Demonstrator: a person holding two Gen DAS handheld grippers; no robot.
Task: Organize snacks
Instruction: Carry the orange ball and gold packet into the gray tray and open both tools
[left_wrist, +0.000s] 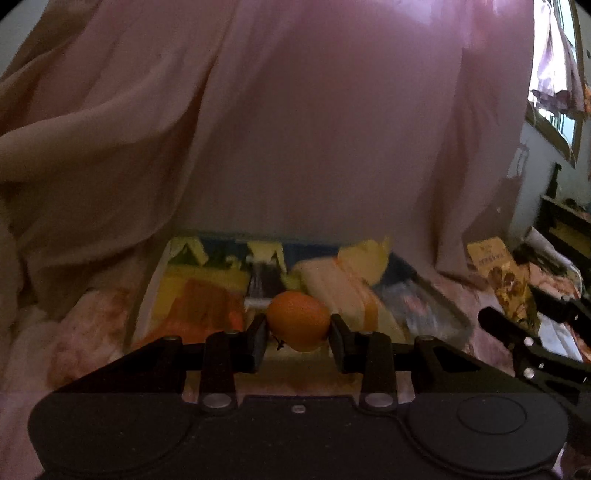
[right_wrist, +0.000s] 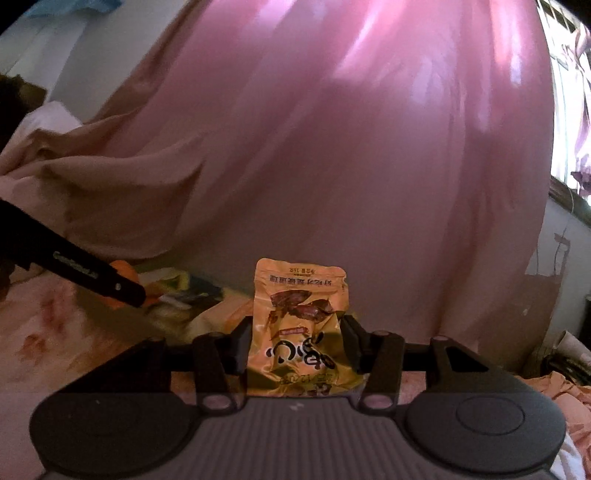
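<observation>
Snacks are sitting in a tray (left_wrist: 447, 314) at twelve o'clock beyond my left gripper (left_wrist: 298, 332), which is clamping an orange (left_wrist: 298, 319). My right gripper (right_wrist: 295, 341) is squeezing an upside-down orange snack packet (right_wrist: 300, 328), with pink curtain (right_wrist: 351, 147) hanging behind.
</observation>
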